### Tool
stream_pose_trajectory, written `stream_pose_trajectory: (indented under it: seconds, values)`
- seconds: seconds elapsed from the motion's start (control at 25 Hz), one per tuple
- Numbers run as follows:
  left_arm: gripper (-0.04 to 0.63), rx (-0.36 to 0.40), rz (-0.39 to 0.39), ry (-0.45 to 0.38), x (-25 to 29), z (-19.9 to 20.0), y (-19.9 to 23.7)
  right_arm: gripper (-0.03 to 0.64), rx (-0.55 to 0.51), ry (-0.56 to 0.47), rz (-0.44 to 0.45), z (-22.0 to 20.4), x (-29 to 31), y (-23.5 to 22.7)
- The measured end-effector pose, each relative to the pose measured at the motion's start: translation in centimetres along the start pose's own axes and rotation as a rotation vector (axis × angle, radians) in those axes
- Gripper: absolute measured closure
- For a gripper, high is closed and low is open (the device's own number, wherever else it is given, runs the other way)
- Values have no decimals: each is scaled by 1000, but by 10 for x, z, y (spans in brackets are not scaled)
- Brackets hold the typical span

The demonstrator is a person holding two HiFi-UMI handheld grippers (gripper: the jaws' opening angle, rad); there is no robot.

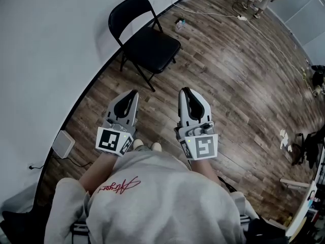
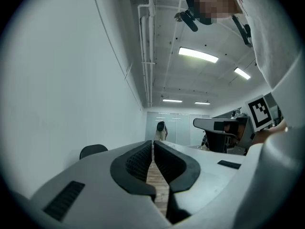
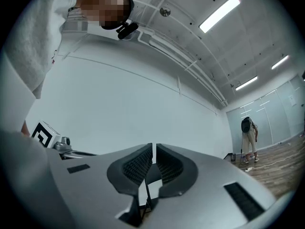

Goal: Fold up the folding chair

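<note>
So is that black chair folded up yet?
No, it is spread open. The folding chair stands on its legs beside the wall, with the seat down flat and the backrest up.

The folding chair has thin black metal legs and a smooth seat with a little shine. The floor is wood boards, a bit glossy. The wall is smooth and dull. The left tongs and right tongs are dull grey plastic with bumpy black pads. The person's top is soft cloth.
</note>
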State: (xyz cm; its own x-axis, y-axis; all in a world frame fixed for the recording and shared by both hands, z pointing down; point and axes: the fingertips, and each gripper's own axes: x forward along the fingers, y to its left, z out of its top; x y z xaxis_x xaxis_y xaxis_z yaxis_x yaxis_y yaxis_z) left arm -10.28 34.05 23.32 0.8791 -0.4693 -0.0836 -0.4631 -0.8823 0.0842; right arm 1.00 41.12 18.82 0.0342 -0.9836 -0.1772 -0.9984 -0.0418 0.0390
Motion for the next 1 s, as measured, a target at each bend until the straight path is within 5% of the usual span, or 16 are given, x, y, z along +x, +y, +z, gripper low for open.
stream_pose_trajectory:
  seconds: [0.56, 1.0]
  values:
    - [571, 4, 98, -37, 5, 4, -4, 580, -6, -33, 75, -2, -10, -7]
    - [571, 40, 84, -21, 47, -9, 42, 580, -14, -31, 87, -26, 59, -27]
